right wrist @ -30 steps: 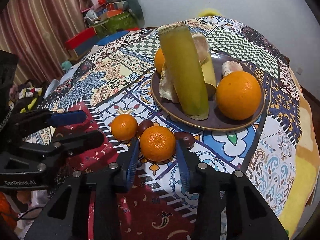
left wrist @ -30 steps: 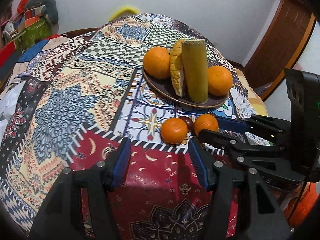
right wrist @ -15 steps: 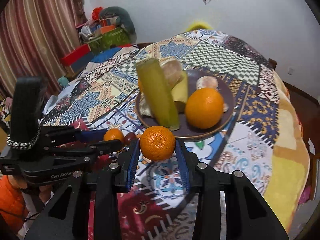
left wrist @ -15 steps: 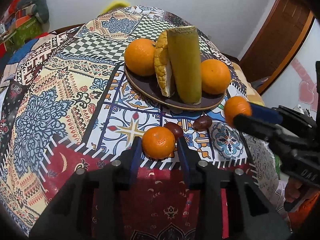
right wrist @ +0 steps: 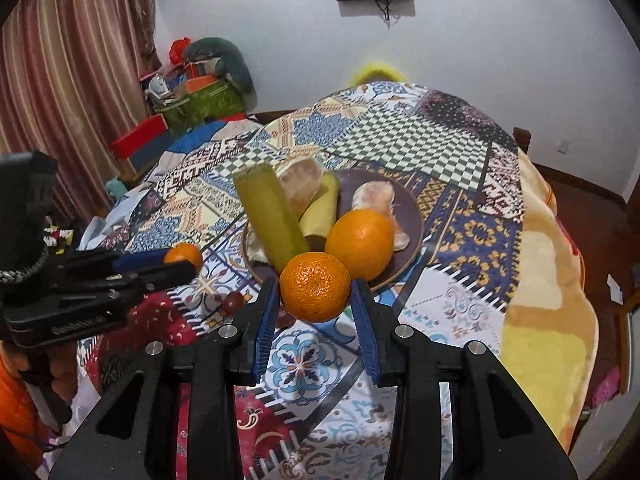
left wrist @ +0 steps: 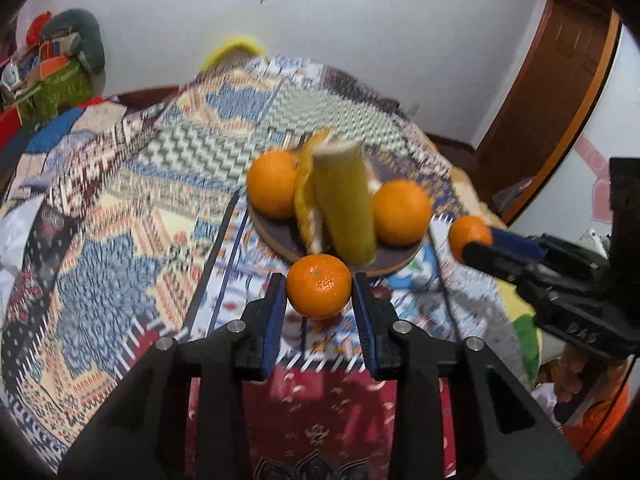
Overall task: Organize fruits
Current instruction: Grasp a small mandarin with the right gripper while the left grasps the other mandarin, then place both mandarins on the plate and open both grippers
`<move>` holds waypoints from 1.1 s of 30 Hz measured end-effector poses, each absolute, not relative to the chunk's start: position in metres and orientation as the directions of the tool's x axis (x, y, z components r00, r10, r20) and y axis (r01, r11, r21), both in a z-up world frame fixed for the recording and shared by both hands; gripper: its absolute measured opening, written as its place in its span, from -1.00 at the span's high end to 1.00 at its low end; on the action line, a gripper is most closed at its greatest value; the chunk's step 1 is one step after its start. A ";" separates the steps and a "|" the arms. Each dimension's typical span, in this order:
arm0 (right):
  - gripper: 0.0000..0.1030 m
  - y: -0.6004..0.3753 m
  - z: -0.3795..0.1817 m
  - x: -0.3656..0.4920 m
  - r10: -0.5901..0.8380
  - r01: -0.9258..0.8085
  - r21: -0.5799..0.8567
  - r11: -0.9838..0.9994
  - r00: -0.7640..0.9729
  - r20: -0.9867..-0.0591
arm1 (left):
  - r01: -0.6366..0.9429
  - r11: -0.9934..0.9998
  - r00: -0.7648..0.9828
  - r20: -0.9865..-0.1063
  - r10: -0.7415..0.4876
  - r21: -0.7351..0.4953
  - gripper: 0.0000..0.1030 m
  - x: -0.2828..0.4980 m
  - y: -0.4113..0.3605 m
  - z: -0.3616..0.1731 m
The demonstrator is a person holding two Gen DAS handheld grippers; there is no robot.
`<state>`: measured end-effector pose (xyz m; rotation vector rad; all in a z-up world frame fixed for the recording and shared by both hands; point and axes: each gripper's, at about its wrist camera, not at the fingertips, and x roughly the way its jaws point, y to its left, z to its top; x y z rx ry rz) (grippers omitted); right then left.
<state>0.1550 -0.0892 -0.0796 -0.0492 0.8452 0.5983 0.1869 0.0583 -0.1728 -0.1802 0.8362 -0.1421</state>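
A: Nearest, each gripper has jaws clamped on a mandarin: the left gripper [left wrist: 319, 300] on one mandarin [left wrist: 319, 290], the right gripper [right wrist: 316, 300] on the other mandarin [right wrist: 315, 286], both held above the counter [right wrist: 460, 148].

B: Risk?

A: The round, glossy, dimpled skins could slip. Beyond, the plate [right wrist: 412, 216] looks crowded; a dropped mandarin could roll off, or topple the leaning green stalk [right wrist: 270, 216] beside the orange [right wrist: 360, 242].
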 end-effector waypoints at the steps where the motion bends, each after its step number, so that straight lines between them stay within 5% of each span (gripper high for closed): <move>1: 0.34 -0.090 -0.078 0.156 0.477 -0.514 0.188 0.837 0.517 -0.711 | 0.059 0.975 0.671 -0.714 -0.199 -0.216 0.36 0.188 0.057 -0.168; 16: 0.34 -0.102 -0.065 0.197 0.474 -0.488 0.184 0.853 0.577 -0.665 | 0.125 0.970 0.759 -0.609 -0.229 -0.209 0.36 0.225 0.036 -0.121; 33: 0.34 -0.071 -0.098 0.241 0.506 -0.541 0.202 0.816 0.501 -0.702 | 0.126 0.971 0.743 -0.628 -0.229 -0.205 0.36 0.278 0.035 -0.139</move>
